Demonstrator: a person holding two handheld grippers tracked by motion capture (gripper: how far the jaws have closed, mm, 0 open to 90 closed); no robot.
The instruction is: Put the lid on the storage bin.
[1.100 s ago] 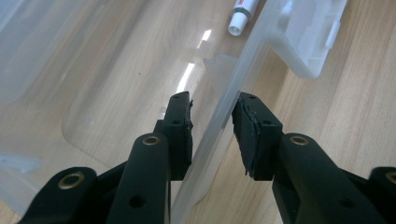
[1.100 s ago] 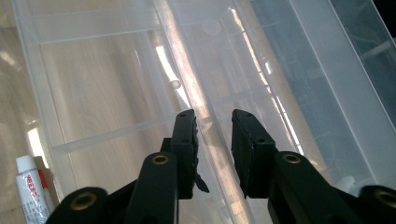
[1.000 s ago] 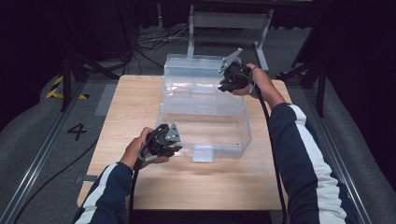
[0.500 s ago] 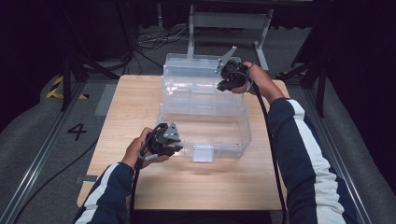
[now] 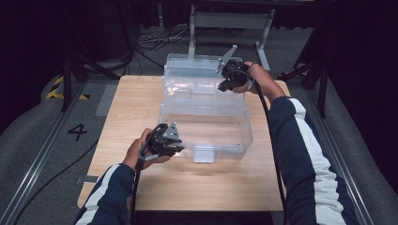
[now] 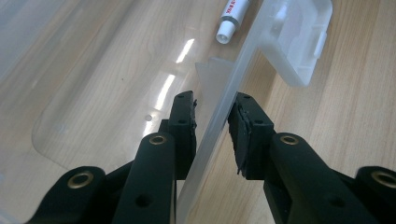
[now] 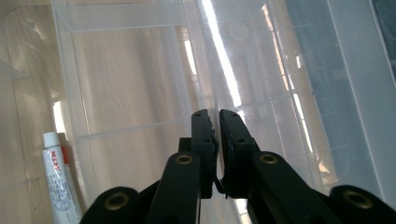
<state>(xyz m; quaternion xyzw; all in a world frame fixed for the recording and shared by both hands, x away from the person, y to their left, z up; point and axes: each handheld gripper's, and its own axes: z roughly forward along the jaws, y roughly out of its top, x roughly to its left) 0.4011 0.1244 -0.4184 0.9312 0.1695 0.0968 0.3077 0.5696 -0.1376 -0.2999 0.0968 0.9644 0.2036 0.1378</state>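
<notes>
While both hands rest at the box:
Clear box [image 5: 206, 126]: on the wooden table [image 5: 131, 108], lid [image 5: 199, 70] raised behind.
Left gripper [image 6: 212, 116]: clamped on the near wall.
Right gripper [image 7: 216, 122]: just closed onto the lid's edge.
Tube [image 7: 58, 182]: lying inside the box.
</notes>
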